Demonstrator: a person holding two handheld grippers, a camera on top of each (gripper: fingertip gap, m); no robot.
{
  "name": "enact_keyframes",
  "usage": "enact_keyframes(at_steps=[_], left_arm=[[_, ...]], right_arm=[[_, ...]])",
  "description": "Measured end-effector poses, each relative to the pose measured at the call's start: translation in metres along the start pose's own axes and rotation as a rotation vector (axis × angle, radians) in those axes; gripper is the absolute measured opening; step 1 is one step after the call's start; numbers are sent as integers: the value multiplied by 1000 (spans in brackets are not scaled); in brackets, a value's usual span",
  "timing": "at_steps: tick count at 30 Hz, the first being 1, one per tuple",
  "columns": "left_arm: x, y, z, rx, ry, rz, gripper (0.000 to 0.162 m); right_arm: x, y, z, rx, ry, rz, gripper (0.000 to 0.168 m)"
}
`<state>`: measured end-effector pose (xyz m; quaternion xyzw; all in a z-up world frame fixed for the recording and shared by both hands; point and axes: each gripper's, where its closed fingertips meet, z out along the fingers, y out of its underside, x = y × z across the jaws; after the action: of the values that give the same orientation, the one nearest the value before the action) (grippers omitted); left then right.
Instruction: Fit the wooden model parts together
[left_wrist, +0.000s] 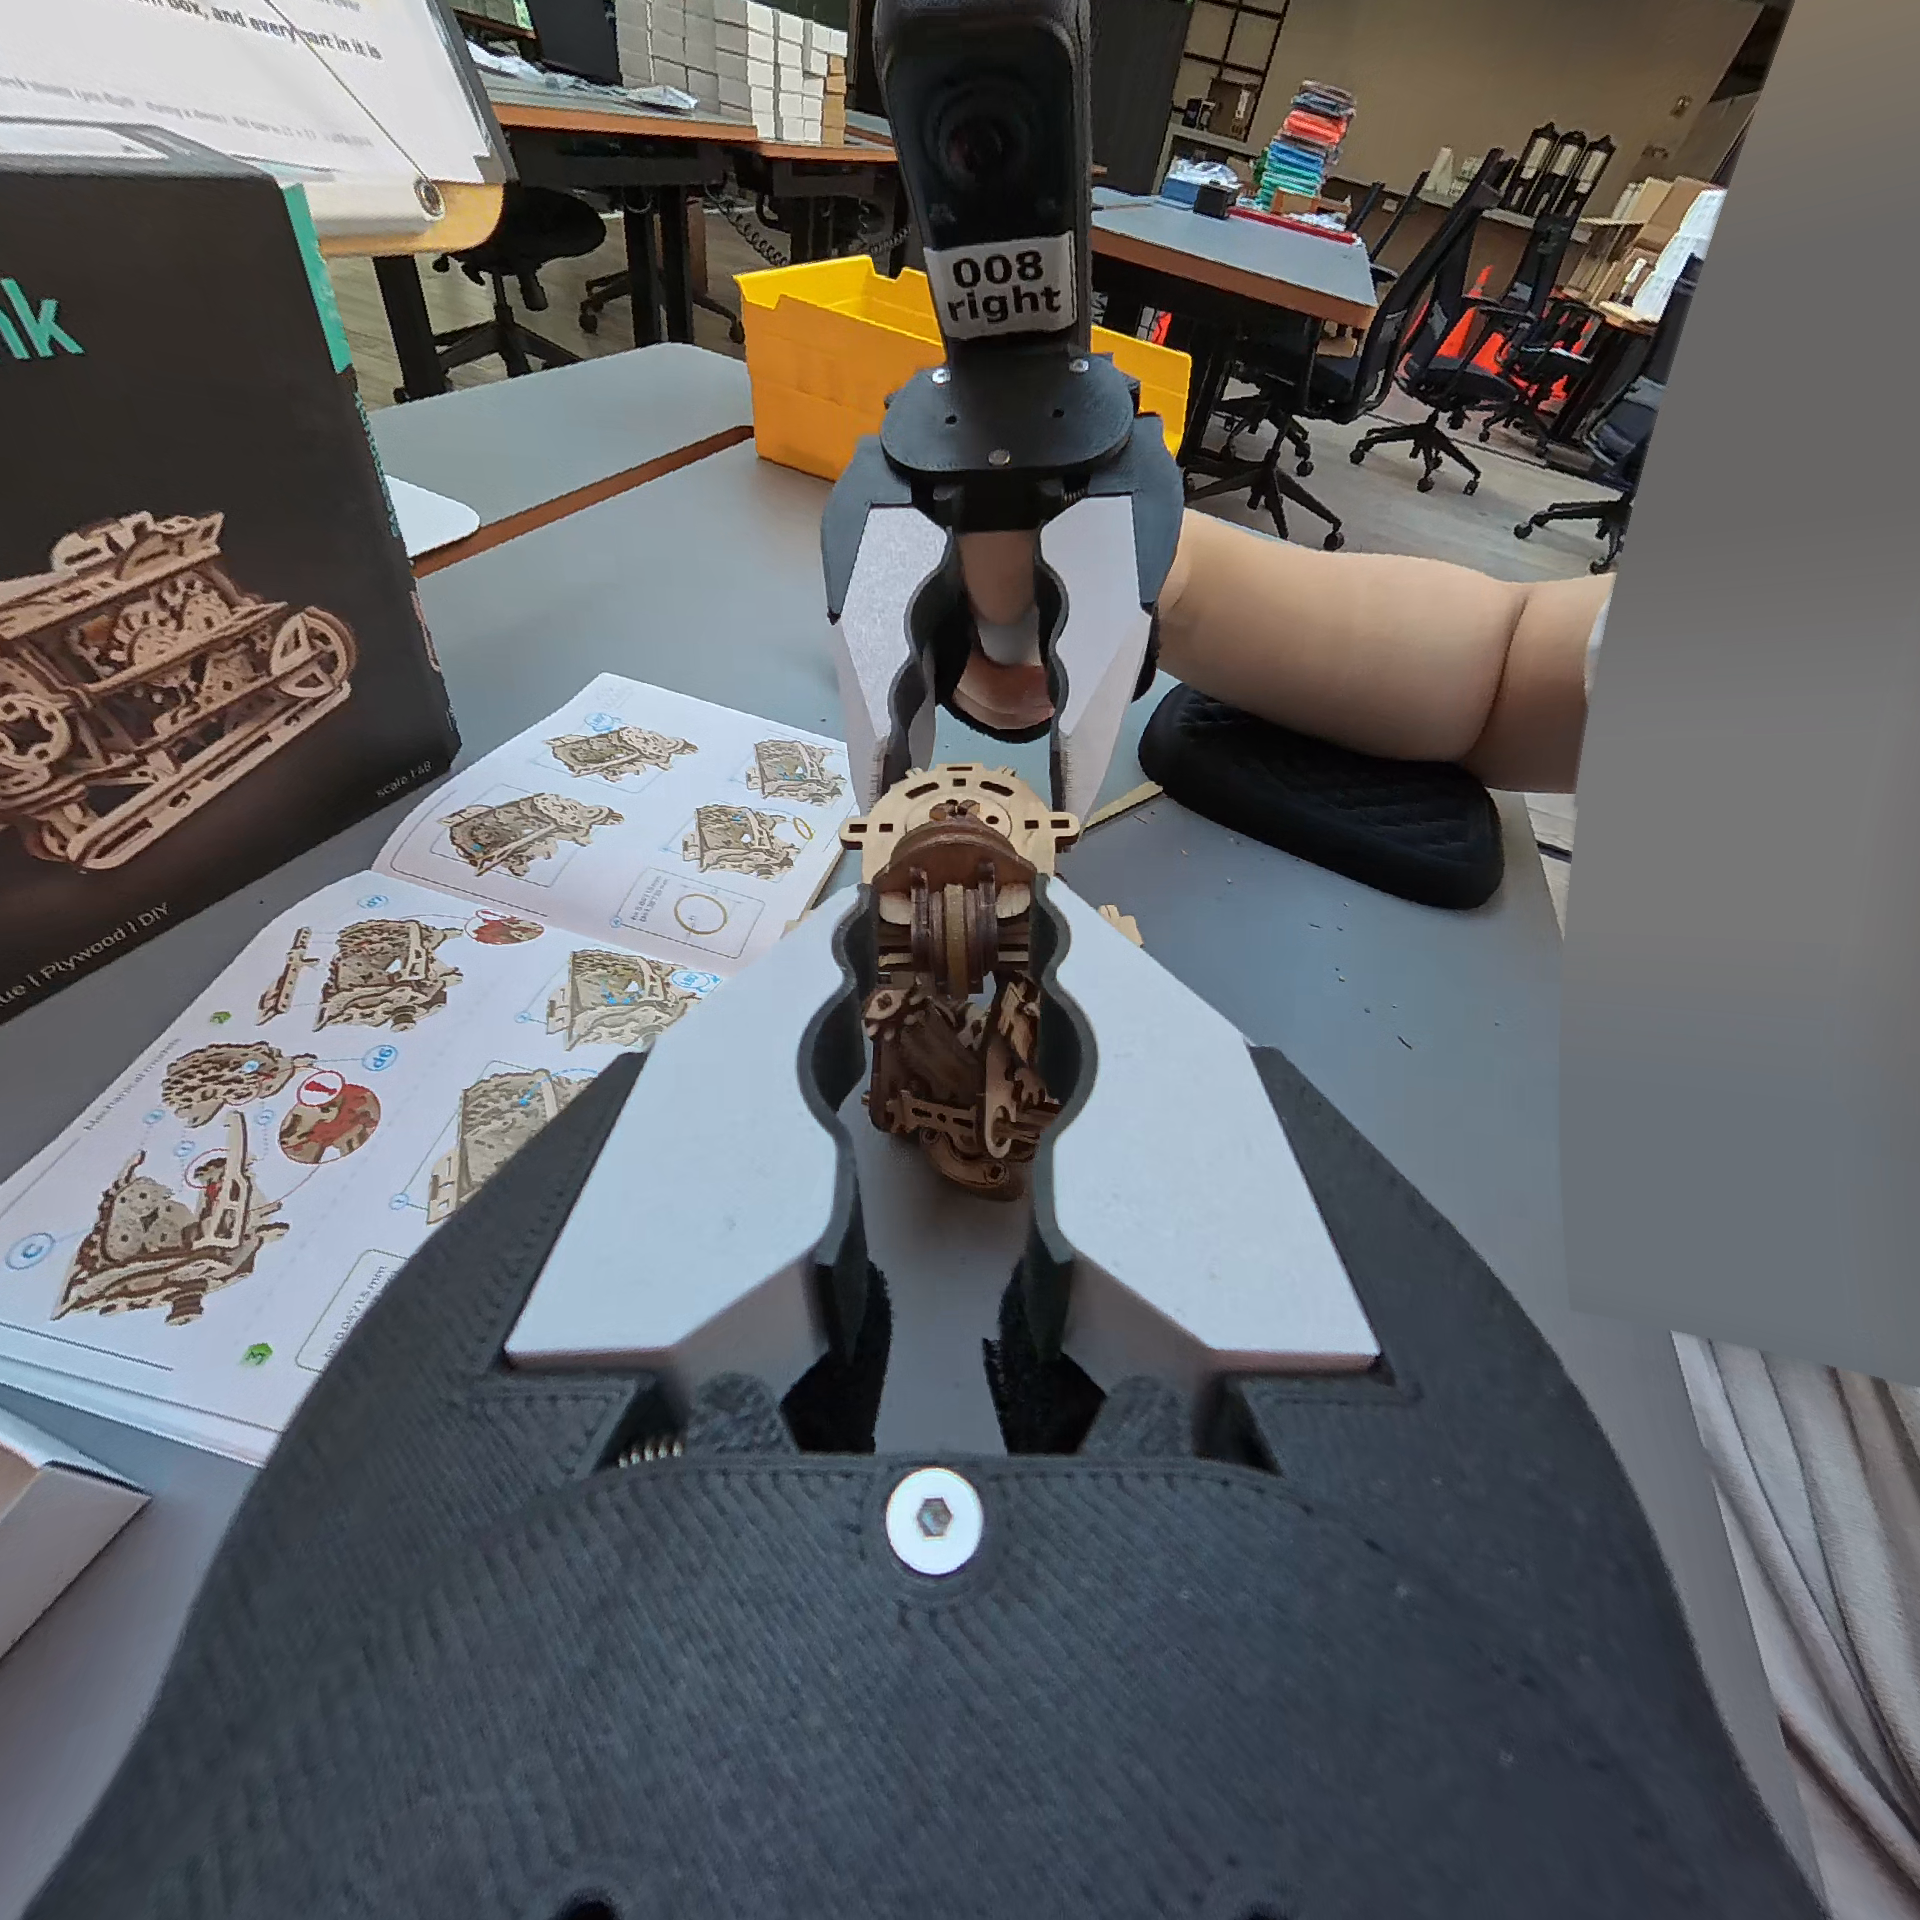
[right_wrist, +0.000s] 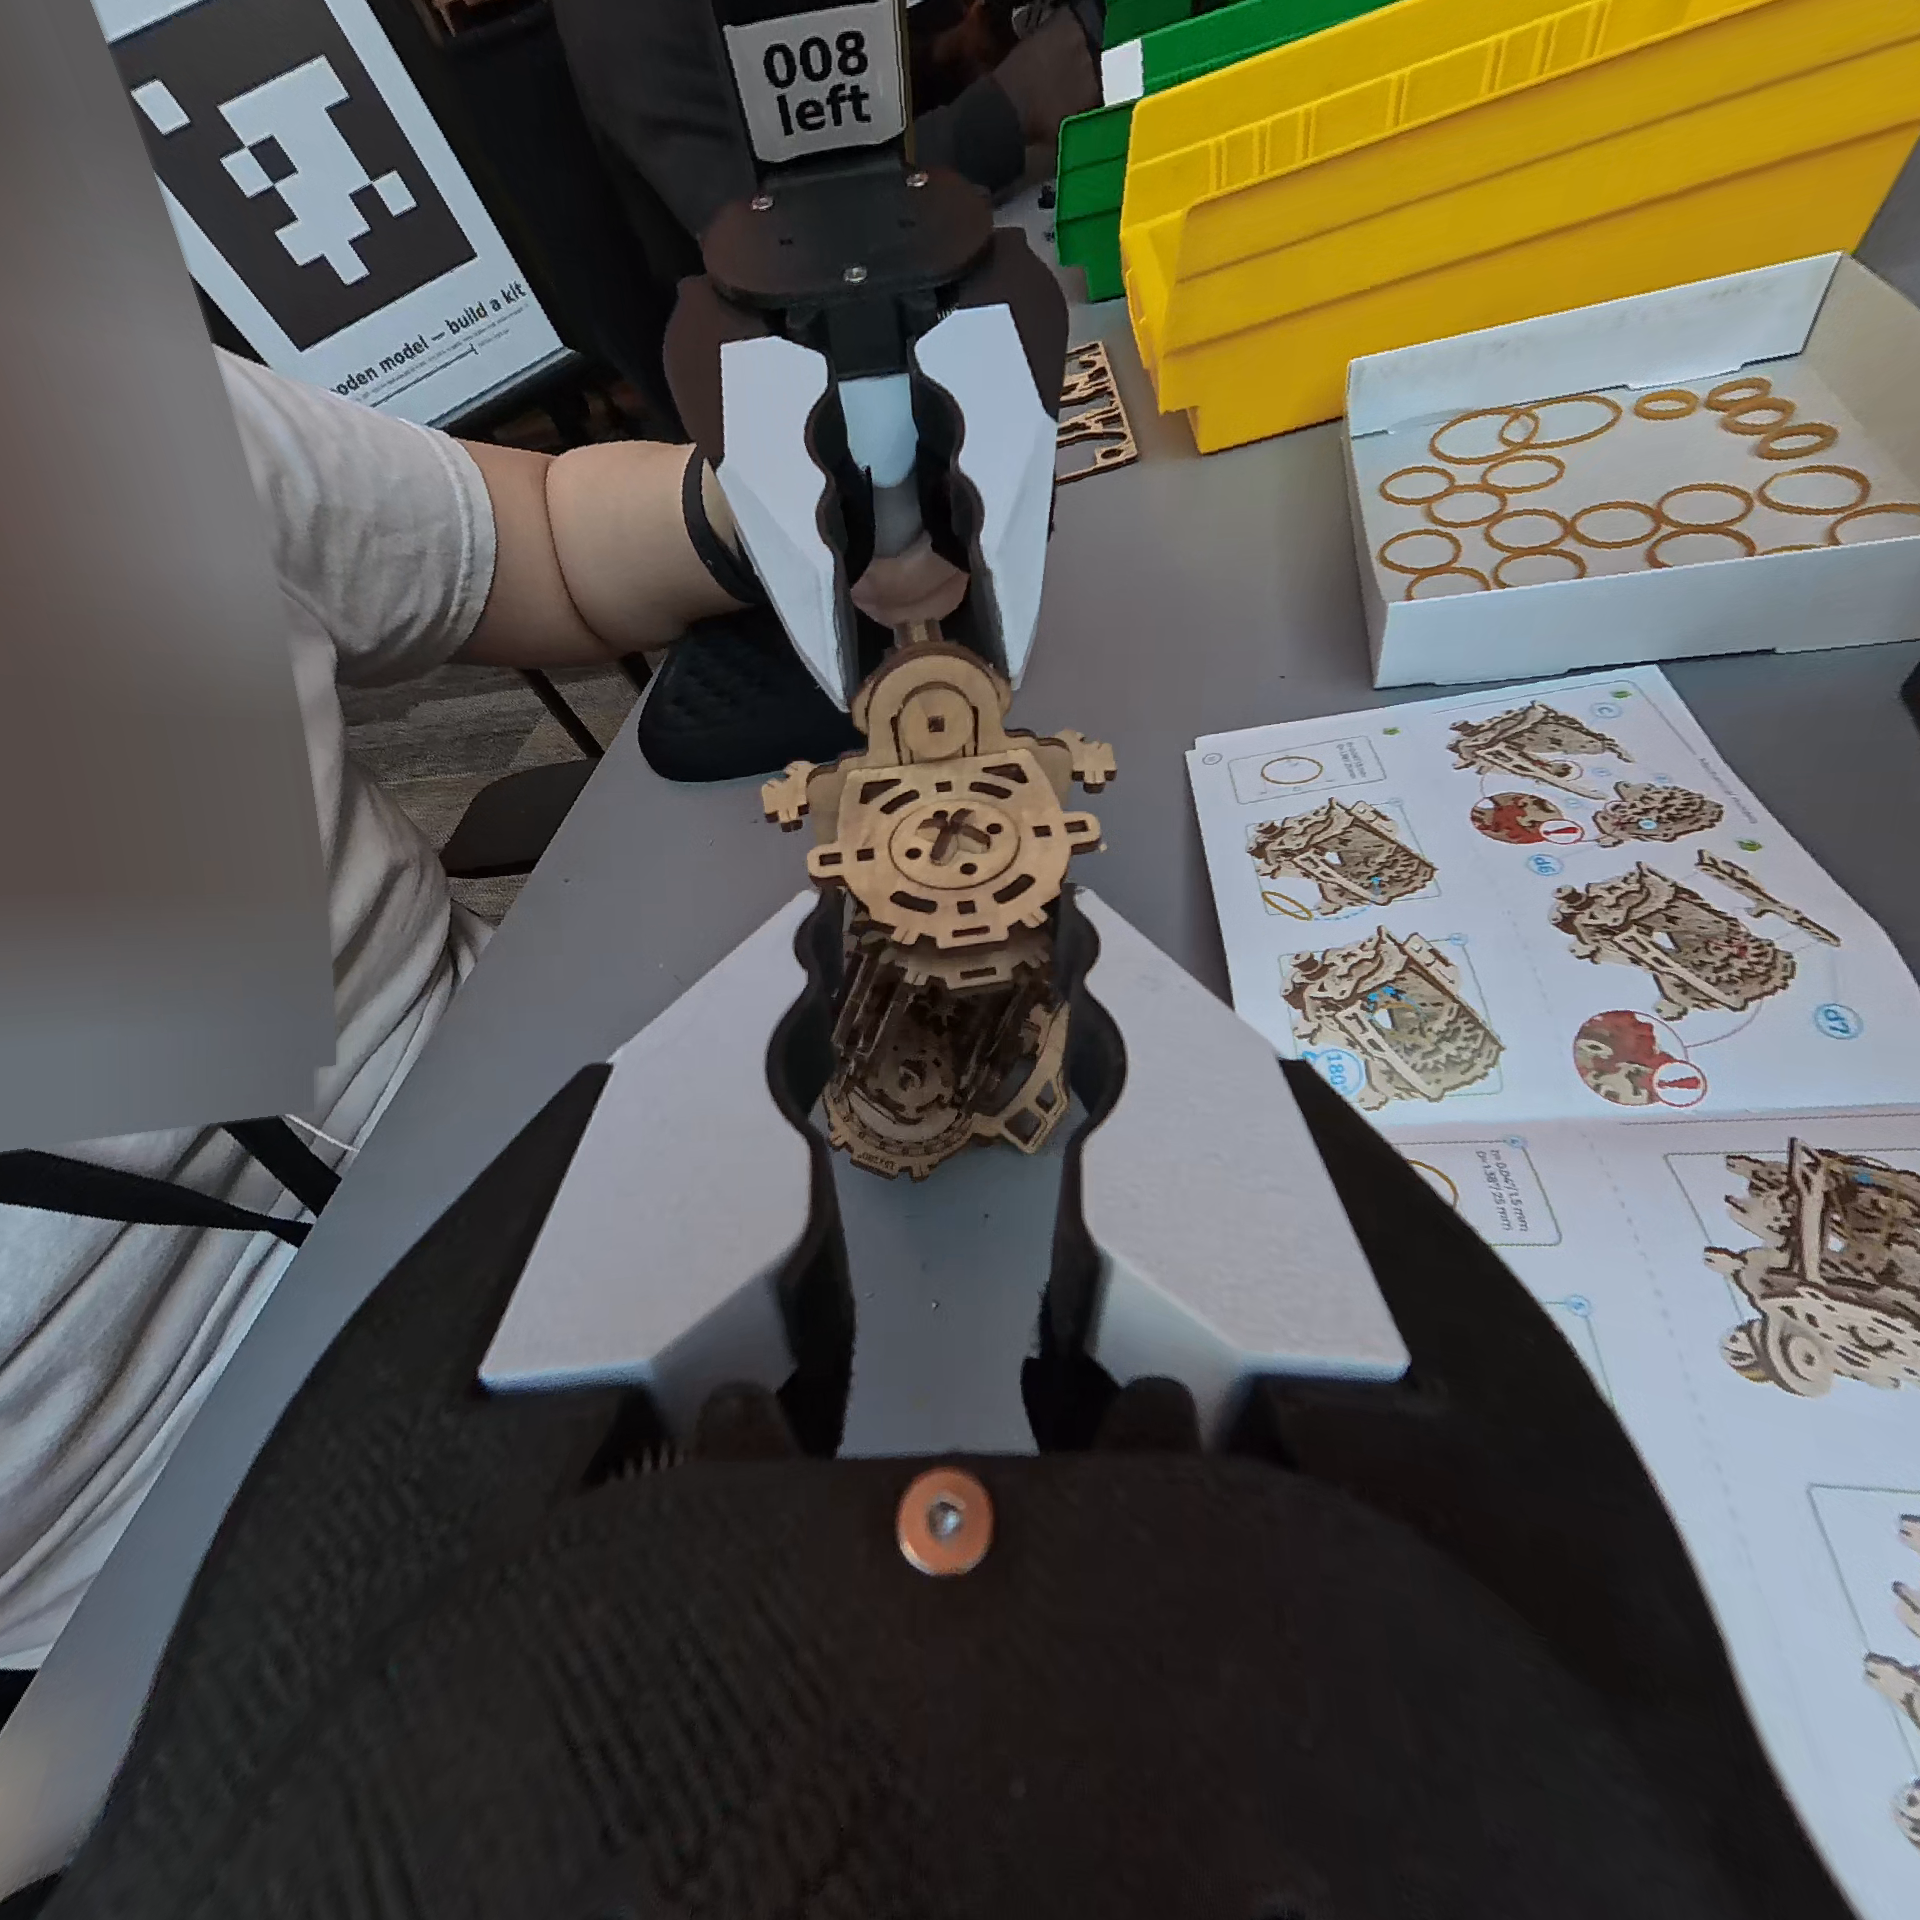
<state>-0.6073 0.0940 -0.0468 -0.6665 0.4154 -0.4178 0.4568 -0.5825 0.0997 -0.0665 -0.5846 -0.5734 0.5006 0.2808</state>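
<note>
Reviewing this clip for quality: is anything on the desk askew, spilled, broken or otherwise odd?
Nothing stands out. The wooden model sits between both claws, intact as far as visible. The instruction booklet lies open and flat, and the rubber bands stay inside their white tray.

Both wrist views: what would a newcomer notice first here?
The wooden model stands out first, held between the left gripper and the right gripper, above the grey table. Next, the open instruction booklet lies beside it, with yellow bins behind.
</note>
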Motion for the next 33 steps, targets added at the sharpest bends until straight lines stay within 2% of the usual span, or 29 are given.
enact_keyframes(at_steps=[3,7,18,21,27,33], left_arm=[[-3,-1,-1,-6,-6,-1,25],[-5,2,-1,-29,-35,113,26],[-10,-3,-1,-21,-138,287,26],[-10,-12,4,2,-101,236,26],[-15,-27,16,-23,86,29,26],[-19,-28,24,-12,232,-133,26]], right_arm=[[4,3,2,-10,14,17,39],[7,4,4,-8,35,9,39],[15,-2,-3,27,137,-140,46],[17,-2,-5,35,146,-141,45],[19,-10,-20,51,229,-180,43],[17,-14,-41,1,419,-404,48]])
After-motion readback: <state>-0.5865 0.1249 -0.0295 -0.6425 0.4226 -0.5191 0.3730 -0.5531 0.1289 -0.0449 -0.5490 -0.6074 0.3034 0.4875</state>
